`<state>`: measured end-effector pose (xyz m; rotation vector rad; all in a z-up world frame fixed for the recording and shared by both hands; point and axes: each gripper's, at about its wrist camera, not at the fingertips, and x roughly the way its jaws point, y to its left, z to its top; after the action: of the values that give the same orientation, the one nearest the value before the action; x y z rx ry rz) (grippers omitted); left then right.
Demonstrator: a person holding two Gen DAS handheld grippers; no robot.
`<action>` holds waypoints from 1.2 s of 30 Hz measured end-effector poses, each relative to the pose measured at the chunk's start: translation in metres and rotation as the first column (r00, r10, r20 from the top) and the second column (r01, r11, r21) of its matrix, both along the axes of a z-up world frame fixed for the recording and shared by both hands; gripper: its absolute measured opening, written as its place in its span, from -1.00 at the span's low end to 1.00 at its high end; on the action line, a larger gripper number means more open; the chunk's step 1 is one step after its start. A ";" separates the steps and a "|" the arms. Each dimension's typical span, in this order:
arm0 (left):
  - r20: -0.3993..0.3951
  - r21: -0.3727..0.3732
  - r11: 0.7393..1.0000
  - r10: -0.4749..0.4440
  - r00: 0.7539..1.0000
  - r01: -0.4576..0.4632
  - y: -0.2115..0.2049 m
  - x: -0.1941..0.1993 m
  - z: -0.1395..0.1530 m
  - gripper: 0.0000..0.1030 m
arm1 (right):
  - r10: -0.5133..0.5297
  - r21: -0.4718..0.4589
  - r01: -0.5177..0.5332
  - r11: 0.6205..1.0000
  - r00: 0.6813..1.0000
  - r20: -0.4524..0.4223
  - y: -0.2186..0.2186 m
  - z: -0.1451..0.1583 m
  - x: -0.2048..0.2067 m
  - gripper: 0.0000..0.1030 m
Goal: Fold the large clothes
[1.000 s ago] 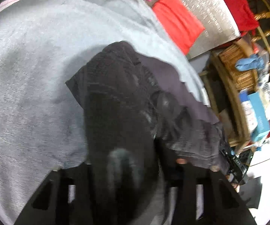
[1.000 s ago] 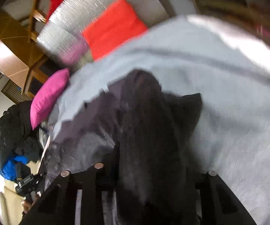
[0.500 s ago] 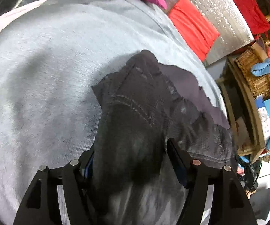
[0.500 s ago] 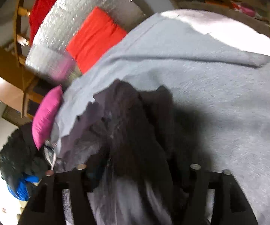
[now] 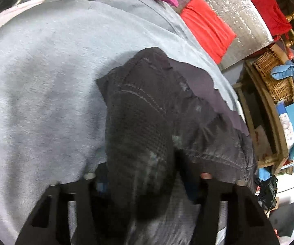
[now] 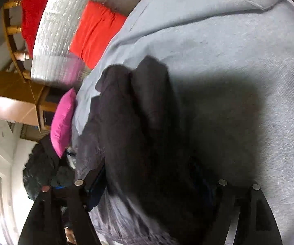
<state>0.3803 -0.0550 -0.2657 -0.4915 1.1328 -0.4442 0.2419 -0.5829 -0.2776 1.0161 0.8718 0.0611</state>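
Both claws, left gripper (image 5: 141, 175) and right gripper (image 6: 147, 175), are pinching the dark denim-like stitched garment (image 5: 151, 106) bunched over the grey fleece blanket (image 5: 40, 85), likely mid-fold; next, laying it flat.

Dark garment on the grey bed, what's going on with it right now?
A person is folding it with two handheld grippers. The left gripper and the right gripper each pinch a bunch of the dark garment, lifting one end while the rest trails over the grey blanket. Stitched seams show, so it may be trousers. The fold is not laid flat yet. A pink pillow and a red cushion sit beyond.
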 end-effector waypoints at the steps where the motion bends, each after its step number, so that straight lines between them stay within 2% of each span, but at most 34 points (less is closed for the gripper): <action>1: 0.019 0.001 1.000 -0.006 1.000 0.006 -0.001 -0.001 0.003 -0.13 | 0.011 -0.011 -0.011 1.000 1.000 0.013 0.006 0.004 -0.002 0.24; 2: 0.034 0.006 1.000 -0.015 0.999 0.014 -0.005 -0.001 0.006 -0.23 | 0.014 -0.040 -0.013 0.999 0.999 0.036 0.011 0.012 -0.005 0.10; 3: 0.060 0.015 1.000 -0.025 0.998 0.025 -0.007 -0.003 0.011 -0.29 | 0.022 -0.076 -0.017 0.997 0.997 0.068 0.015 0.022 -0.009 -0.12; 6: 0.109 0.006 0.999 -0.036 0.993 0.036 -0.005 -0.005 0.022 -0.31 | 0.051 -0.099 -0.038 0.994 0.989 0.137 0.023 0.041 -0.021 -0.17; 8: 0.079 -0.012 1.000 -0.020 0.997 0.022 0.003 0.000 0.016 -0.24 | 0.057 -0.127 -0.046 0.991 0.995 0.085 0.027 0.033 -0.022 -0.17; 10: 0.007 0.005 1.000 0.011 1.000 -0.011 0.009 0.007 0.002 0.12 | 0.031 -0.119 -0.032 0.992 0.999 -0.011 0.023 0.016 -0.016 0.03; 11: -0.024 0.019 1.000 0.021 1.000 -0.021 0.010 0.010 -0.004 0.37 | 0.019 -0.097 -0.023 0.995 0.999 -0.045 0.019 0.008 -0.013 0.12; 12: -0.032 0.018 0.999 0.027 0.999 -0.027 0.011 0.012 -0.005 0.40 | 0.010 -0.063 -0.014 0.998 0.998 -0.058 0.015 0.004 -0.012 0.24; 14: -0.035 0.004 1.000 0.027 0.999 -0.027 0.014 0.011 -0.002 0.40 | 0.005 -0.022 -0.006 1.000 0.999 -0.041 0.010 0.005 -0.014 0.25; 17: -0.018 -0.026 1.000 0.003 1.000 -0.004 0.024 0.003 0.002 0.40 | -0.019 -0.034 0.019 0.999 1.000 -0.008 0.008 0.012 -0.016 0.41; 20: 0.000 -0.077 0.997 -0.019 1.000 0.019 0.020 0.001 0.002 0.37 | -0.020 -0.051 0.019 0.999 1.000 -0.019 0.010 0.003 -0.008 0.44; 22: 0.023 -0.076 0.997 -0.031 0.999 0.032 0.018 -0.003 0.004 0.20 | 0.003 -0.060 -0.006 0.998 0.999 -0.039 0.018 -0.004 0.002 0.46; 23: 0.039 -0.054 0.998 -0.034 0.999 0.036 0.016 -0.005 0.006 0.04 | 0.018 -0.111 -0.020 0.994 1.000 -0.017 0.024 0.003 0.003 0.43; 24: 0.049 -0.038 0.999 -0.033 0.998 0.035 0.010 -0.006 0.009 -0.10 | 0.051 -0.133 -0.051 0.990 0.999 0.000 0.032 0.007 0.006 0.22; 25: 0.060 -0.031 0.999 -0.026 0.998 0.028 0.011 -0.007 0.011 -0.16 | 0.057 -0.169 -0.054 0.984 0.998 0.015 0.036 0.013 0.004 0.01; 27: 0.092 -0.061 0.998 -0.020 0.996 0.025 0.015 -0.010 0.018 -0.38 | 0.073 -0.265 -0.055 0.963 0.996 0.060 0.050 0.030 0.001 -0.22; 31: 0.189 -0.042 0.997 -0.058 0.980 0.067 0.010 -0.021 0.041 -0.47 | 0.080 -0.322 -0.035 0.946 0.989 0.128 0.059 0.053 -0.010 -0.32; 33: 0.200 -0.045 0.996 -0.071 0.977 0.082 0.013 -0.027 0.049 -0.49 | 0.091 -0.334 -0.032 0.942 0.983 0.163 0.063 0.062 -0.019 -0.32; 36: 0.204 -0.036 0.995 -0.088 0.975 0.097 0.021 -0.029 0.054 -0.48 | 0.101 -0.350 -0.052 0.935 0.987 0.123 0.065 0.059 -0.022 -0.32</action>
<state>0.3511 -0.0336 -0.2118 -0.4238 0.9528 -0.5890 0.2202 -0.5183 -0.2191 0.6390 0.7618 0.0419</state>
